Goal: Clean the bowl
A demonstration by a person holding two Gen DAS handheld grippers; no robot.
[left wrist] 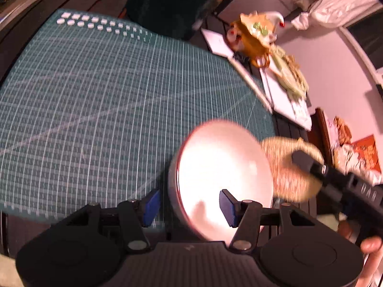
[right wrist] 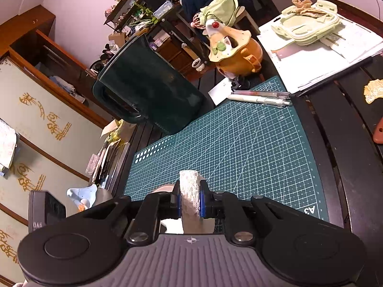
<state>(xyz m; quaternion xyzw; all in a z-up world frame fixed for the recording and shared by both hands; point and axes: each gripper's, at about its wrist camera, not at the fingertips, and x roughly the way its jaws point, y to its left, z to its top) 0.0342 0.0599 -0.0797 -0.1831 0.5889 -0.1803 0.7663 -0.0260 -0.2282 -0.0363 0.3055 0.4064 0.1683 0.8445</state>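
A bowl [left wrist: 222, 179], white inside with a red rim and grey outside, sits blurred at the right edge of the green cutting mat [left wrist: 95, 95]. My left gripper [left wrist: 189, 206] is open just above it. One blue pad is outside the bowl's left wall and the other over its inside, neither pressing. To the bowl's right, my right gripper [left wrist: 304, 160] holds a tan round sponge [left wrist: 284, 167]. In the right wrist view the right gripper [right wrist: 189, 198] is shut on that sponge [right wrist: 189, 184], which stands on edge between the blue pads over the mat [right wrist: 239, 148].
A dark green jug [right wrist: 148, 88] lies at the mat's far left corner. An orange ceramic figure [right wrist: 234, 52], two pens [right wrist: 258, 98] and papers with pale green hoops [right wrist: 311, 47] lie beyond the mat. A person's fingers [left wrist: 371, 244] grip the right tool.
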